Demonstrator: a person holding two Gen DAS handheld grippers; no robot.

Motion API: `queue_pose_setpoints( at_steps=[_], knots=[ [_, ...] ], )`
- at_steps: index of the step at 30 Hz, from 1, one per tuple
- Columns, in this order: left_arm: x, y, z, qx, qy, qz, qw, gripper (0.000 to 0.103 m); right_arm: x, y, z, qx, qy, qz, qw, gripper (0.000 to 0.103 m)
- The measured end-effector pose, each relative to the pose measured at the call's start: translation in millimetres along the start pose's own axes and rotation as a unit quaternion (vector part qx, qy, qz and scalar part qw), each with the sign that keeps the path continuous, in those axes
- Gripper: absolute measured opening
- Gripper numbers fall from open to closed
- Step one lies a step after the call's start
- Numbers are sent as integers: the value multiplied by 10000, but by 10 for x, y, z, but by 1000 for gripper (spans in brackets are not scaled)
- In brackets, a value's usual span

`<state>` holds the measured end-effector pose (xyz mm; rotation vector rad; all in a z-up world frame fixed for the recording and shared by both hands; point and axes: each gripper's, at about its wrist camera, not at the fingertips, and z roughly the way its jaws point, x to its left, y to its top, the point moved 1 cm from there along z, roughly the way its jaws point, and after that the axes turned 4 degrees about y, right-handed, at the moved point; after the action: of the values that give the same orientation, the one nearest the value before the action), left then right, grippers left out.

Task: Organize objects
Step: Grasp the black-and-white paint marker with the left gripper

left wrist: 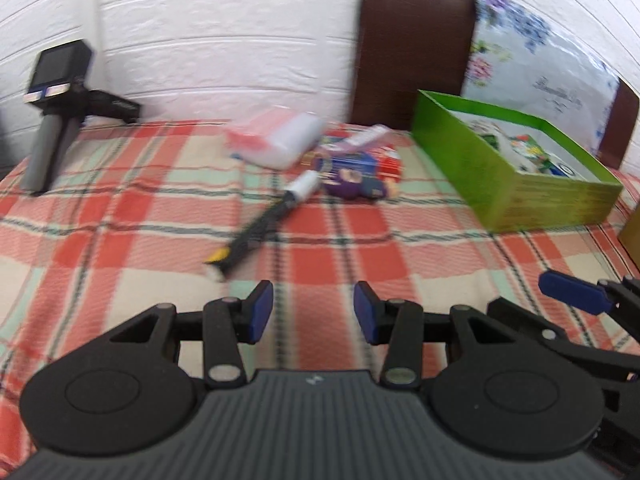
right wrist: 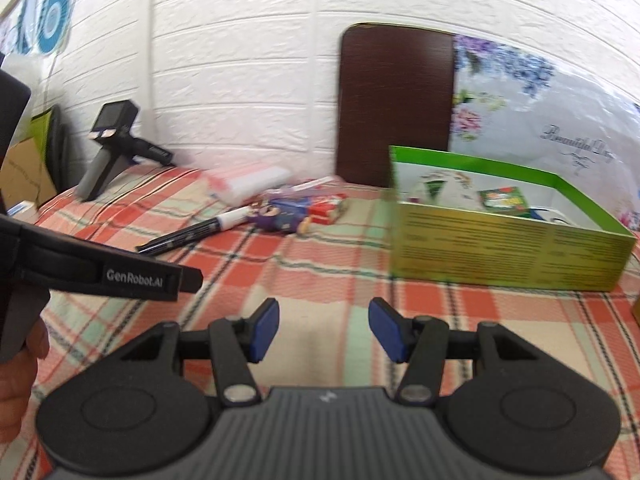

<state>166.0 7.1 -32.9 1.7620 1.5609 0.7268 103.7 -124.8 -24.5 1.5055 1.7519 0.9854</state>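
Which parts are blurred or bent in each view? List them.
Left wrist view: motion blur smears the marker and the clutter behind it; the green box is softened. Right wrist view: sharper, marker legible, wall lines bowed by fisheye, box print unreadable.

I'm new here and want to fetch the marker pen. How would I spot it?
Start at the green box on the plaid cloth and look left past the small colourful packets. The marker lies flat there: the only long, thin black stick, with a white end.

We hold our left gripper (left wrist: 313,312) and right gripper (right wrist: 323,330) side by side, both seemingly wide open and empty.
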Motion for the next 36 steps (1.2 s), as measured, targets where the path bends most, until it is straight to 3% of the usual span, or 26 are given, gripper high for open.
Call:
queue_pose_setpoints(
  at_steps=[7,11,13,14,15,17,20,28,33,36],
  knots=[
    [496,145,130,-37,457,-390,9982,60,222,-22,195,186,280,-110,9994,52],
    [388,256,318,-89,425,26,9991,61,244,-58,269,297,339,-131,9989,52],
    [289,268,496,137,434,236,9987,59,202,-60,289,325,338,-77,9989,52],
    [261,260,550,160,434,289,9985,53,175,-56,293,325,327,-54,9989,52],
    [222,260,542,85,392,355,9986,32,148,-50,293,314,309,-30,9990,52],
    [157,285,498,284,27,269,9992,19,81,-46,282,266,254,44,9993,52],
    [37,261,401,679,-374,-90,9969,17,-48,-50,283,271,156,181,9993,52],
    [-540,89,163,1050,-722,192,9917,23,-321,-143,26,167,-65,349,9992,52],
    [-506,162,35,798,-426,126,9958,59,-437,-163,-138,78,-28,546,9985,52],
    [-335,268,67,865,-289,-162,9957,67,-382,-124,-174,-1,195,536,9984,54]
  ],
)
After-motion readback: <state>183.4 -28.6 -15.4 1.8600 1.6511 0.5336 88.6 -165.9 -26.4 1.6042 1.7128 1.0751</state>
